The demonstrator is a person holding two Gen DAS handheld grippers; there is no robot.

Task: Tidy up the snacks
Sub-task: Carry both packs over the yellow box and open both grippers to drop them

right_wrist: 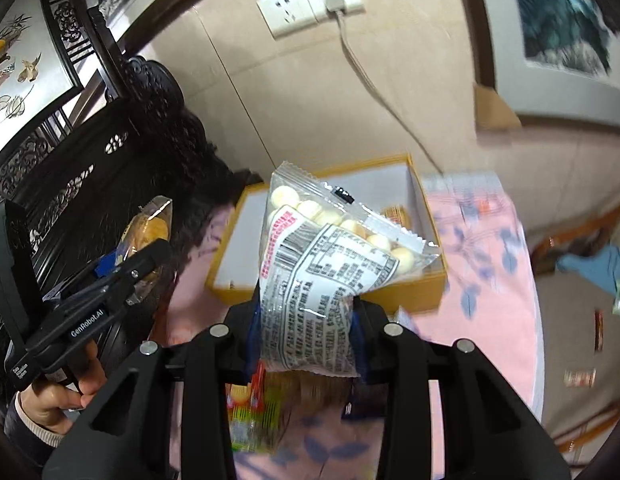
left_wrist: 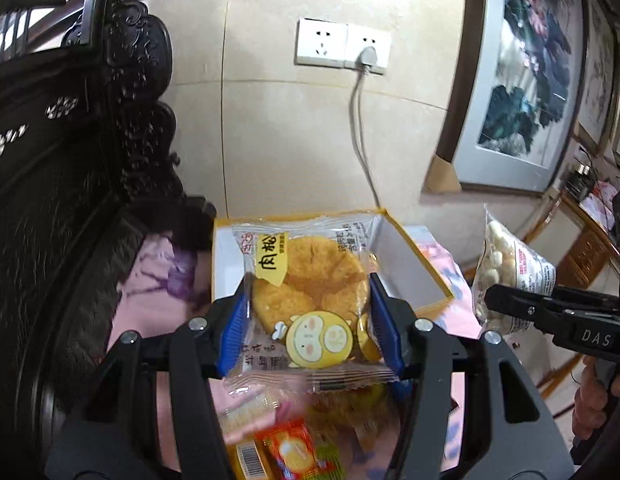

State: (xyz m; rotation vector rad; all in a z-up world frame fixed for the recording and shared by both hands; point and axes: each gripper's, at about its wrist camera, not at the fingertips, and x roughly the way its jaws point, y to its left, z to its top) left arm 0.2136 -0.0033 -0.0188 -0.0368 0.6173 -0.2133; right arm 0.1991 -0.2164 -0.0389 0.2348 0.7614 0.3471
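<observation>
My left gripper (left_wrist: 310, 316) is shut on a clear pack holding a round golden cake (left_wrist: 310, 280) with a yellow cartoon sticker, lifted above the table. Beyond it stands a yellow-rimmed white box (left_wrist: 405, 264). In the right wrist view my right gripper (right_wrist: 306, 312) is shut on a clear bag of small pale round balls (right_wrist: 321, 248), held up in front of the same box (right_wrist: 389, 184). The right gripper (left_wrist: 549, 312) and its bag (left_wrist: 505, 264) show at the right edge of the left view. At the left of the right view the left gripper (right_wrist: 122, 268) appears with its cake pack (right_wrist: 150, 228).
A pink flowered cloth (right_wrist: 481, 264) covers the table. Loose snack packs (left_wrist: 294, 444) lie blurred below the grippers. A dark carved wooden chair (left_wrist: 70, 200) stands at the left. On the wall behind are sockets with a plugged cable (left_wrist: 361, 60) and framed paintings (left_wrist: 525, 76).
</observation>
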